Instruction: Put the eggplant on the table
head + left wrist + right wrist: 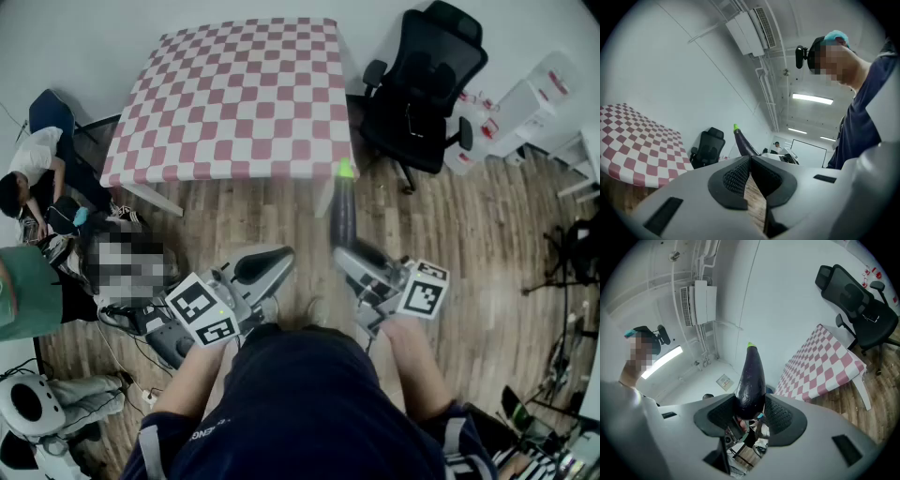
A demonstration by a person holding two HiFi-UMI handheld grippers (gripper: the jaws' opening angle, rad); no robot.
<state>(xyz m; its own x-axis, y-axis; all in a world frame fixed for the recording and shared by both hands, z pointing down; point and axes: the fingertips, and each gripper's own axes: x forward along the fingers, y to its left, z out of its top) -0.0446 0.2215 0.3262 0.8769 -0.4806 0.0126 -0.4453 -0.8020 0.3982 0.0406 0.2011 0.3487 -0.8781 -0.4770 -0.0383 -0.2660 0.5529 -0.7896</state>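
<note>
Eggplant is pinched at its thick end between the pads of your right gripper. Its green stem tip points ahead, close to the near right corner of the table. Most of its length hangs over the wooden floor, short of the checked cloth, so the step in hand looks like the carry. Your left gripper has its jaw tips pressed together with nothing between them. Hold it low and out of the path.

Bring the right gripper forward until the eggplant clears the near edge. Then go well past that edge, so the whole length lies over the cloth and not just the stem. The skin looks smooth and the grip is at one end only, so the free part may swing or slip. Move steadily and level. Lower it until it rests flat on the cloth before you let the jaws part. Steer away from the office chair beside the right edge.
</note>
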